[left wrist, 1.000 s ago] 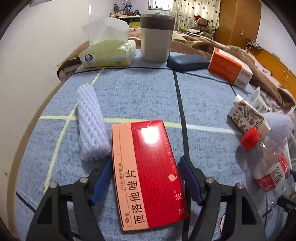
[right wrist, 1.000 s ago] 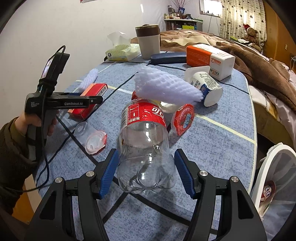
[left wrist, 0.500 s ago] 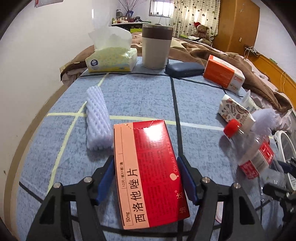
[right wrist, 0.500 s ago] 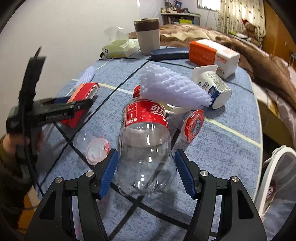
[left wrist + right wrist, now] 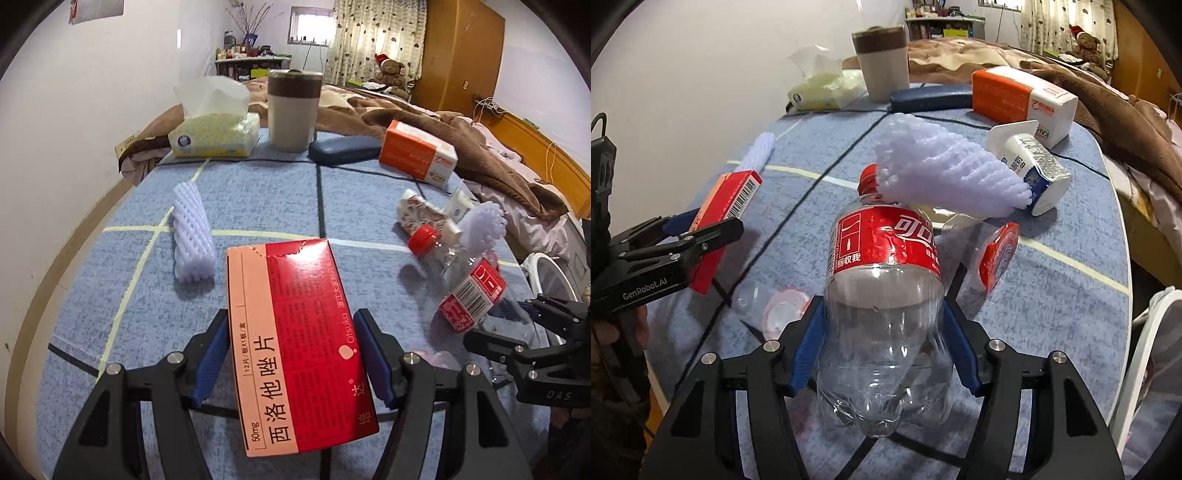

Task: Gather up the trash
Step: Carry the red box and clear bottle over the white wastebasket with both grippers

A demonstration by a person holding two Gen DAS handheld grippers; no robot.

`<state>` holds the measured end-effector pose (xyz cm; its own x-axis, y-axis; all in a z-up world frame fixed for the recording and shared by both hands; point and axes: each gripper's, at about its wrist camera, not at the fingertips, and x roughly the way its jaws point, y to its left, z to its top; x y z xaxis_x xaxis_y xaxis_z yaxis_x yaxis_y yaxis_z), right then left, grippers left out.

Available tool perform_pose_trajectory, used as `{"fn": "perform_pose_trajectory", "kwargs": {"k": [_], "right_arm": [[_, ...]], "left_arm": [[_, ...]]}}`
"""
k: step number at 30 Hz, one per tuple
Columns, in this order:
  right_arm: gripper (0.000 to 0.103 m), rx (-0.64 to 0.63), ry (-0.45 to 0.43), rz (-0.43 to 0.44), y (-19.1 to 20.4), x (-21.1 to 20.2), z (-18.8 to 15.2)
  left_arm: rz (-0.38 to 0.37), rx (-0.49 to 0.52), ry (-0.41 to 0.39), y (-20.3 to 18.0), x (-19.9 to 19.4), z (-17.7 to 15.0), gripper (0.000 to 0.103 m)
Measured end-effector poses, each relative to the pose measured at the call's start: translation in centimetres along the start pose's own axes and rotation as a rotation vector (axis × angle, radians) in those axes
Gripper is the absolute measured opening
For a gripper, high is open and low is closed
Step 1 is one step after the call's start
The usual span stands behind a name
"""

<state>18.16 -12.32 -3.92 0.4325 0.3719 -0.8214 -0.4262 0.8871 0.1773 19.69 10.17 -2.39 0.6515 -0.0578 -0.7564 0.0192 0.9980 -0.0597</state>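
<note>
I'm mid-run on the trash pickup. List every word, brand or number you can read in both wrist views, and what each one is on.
"西洛他唑片", "50mg", "Otsuka": red medicine box in the left gripper.
"可口", "回收我": red label of the plastic bottle in the right gripper.
"GenRobot.AI": left gripper's body, in the right wrist view.
"DAS": right gripper's body, in the left wrist view.
Orange carton, yogurt cup, tissue pack: print too small or blurred.

At the table's far edge, near twelve o'clock, a beige tumbler with a brown band [image 5: 293, 110] stands upright. A tissue box [image 5: 214, 136] sits at its nine o'clock, a dark blue case [image 5: 345, 149] lies at its four o'clock. Behind them a brown blanket [image 5: 424, 122] covers the bed, with a teddy bear [image 5: 391, 72] at one o'clock.
</note>
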Motion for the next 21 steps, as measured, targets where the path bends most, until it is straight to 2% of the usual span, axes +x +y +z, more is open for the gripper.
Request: {"fn": "perform_pose_trajectory", "kwargs": {"k": [15, 17, 21], "right_arm": [[0.063, 0.060, -0.154, 0.125, -0.6, -7.4, -3.5], [0.063, 0.070, -0.177, 0.124, -0.9, -8.4, -4.0], [0.064, 0.088, -0.225, 0.069, -1.6, -10.5, -4.8]], "left_arm": [[-0.057, 0.067, -0.086, -4.2, -5.7, -0.9, 0.069], [-0.063, 0.079, -0.096, -4.9, -6.2, -1.0, 0.069], [-0.095, 0.108, -0.110, -6.9, -6.9, -1.0, 0.069]]}}
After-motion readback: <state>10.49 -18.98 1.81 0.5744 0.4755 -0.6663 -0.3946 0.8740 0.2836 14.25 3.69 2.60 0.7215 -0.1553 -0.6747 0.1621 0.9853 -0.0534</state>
